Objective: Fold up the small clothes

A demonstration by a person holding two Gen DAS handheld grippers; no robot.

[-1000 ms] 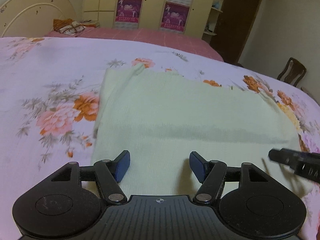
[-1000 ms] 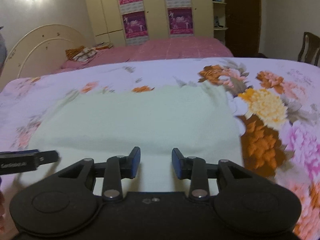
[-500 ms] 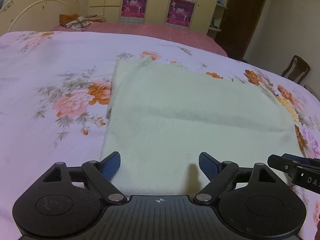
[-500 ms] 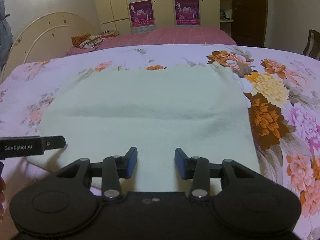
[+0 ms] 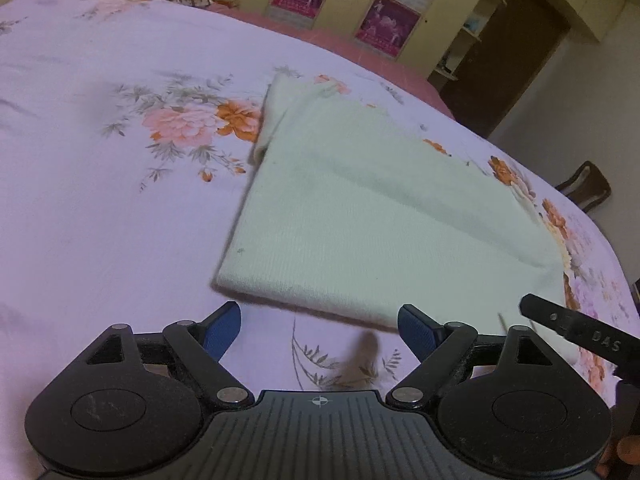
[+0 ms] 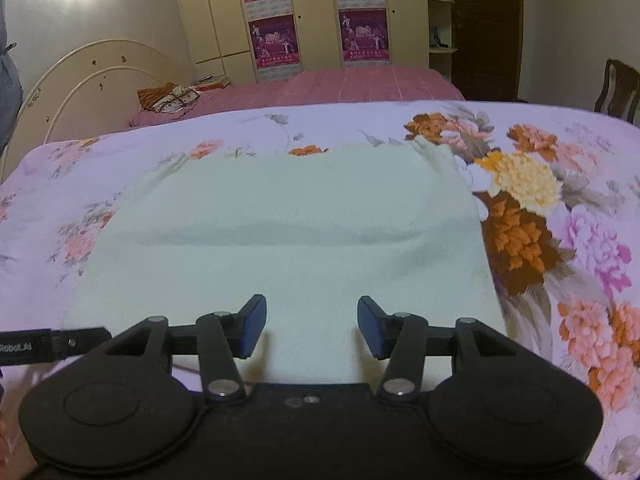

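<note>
A pale green garment [image 5: 372,216] is lying flat on the bed, spread over the floral bedsheet [image 5: 120,208], folded into a broad rectangle with a soft crease running across its middle. In the left wrist view its near edge is sitting just beyond the left tool [image 5: 320,330], and its far left corner is bunching up slightly beside an orange and pink flower print.

The left tool is hovering above the bare sheet just short of the garment's near edge, its blue pads [image 5: 222,330] standing wide apart and gripping nothing. The tip of the other tool is poking in at the right edge of this view, over the garment's near right corner.

In the right wrist view the garment [image 6: 288,232] is filling the middle of the bed, with its right edge running alongside large orange, yellow and pink blooms on the sheet. The right tool [image 6: 312,328] is hanging over the near part of the garment, its blue pads [image 6: 254,330] parted with a clear gap and nothing between them; whether they are touching the cloth cannot be told.

Beyond the floral bed a second bed with a pink cover [image 6: 328,88] is standing against a cream wardrobe [image 6: 312,16] bearing purple posters, and a wooden chair [image 6: 618,88] is showing at the far right.
</note>
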